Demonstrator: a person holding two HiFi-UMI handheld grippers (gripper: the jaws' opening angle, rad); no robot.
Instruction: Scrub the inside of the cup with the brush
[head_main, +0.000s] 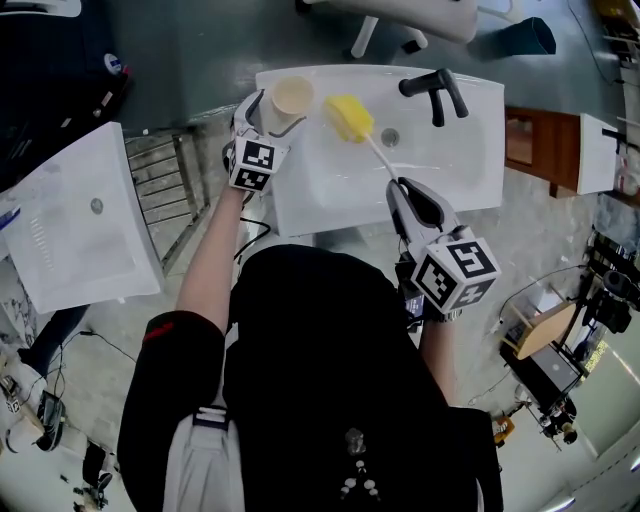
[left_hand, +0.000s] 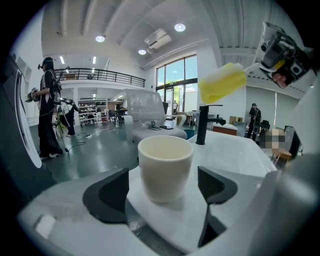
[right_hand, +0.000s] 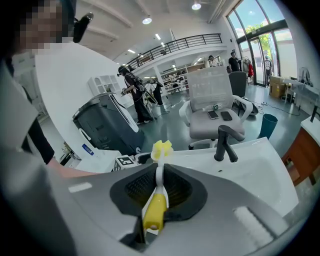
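A cream cup (head_main: 293, 97) (left_hand: 165, 166) stands upright on the left corner of the white sink (head_main: 455, 170). My left gripper (head_main: 264, 108) (left_hand: 164, 188) is open, with one dark pad on each side of the cup and a gap at both. My right gripper (head_main: 408, 196) (right_hand: 159, 186) is shut on the brush handle (right_hand: 155, 209), over the sink's front rim. The brush's yellow sponge head (head_main: 349, 117) (left_hand: 223, 82) (right_hand: 161, 149) hangs above the basin, just right of the cup and outside it.
A black faucet (head_main: 437, 91) stands at the back of the sink and a drain (head_main: 390, 137) sits in the basin. Left of the sink are a metal rack (head_main: 165, 172) and a white panel (head_main: 72, 220). A wooden cabinet (head_main: 530, 140) is at the right.
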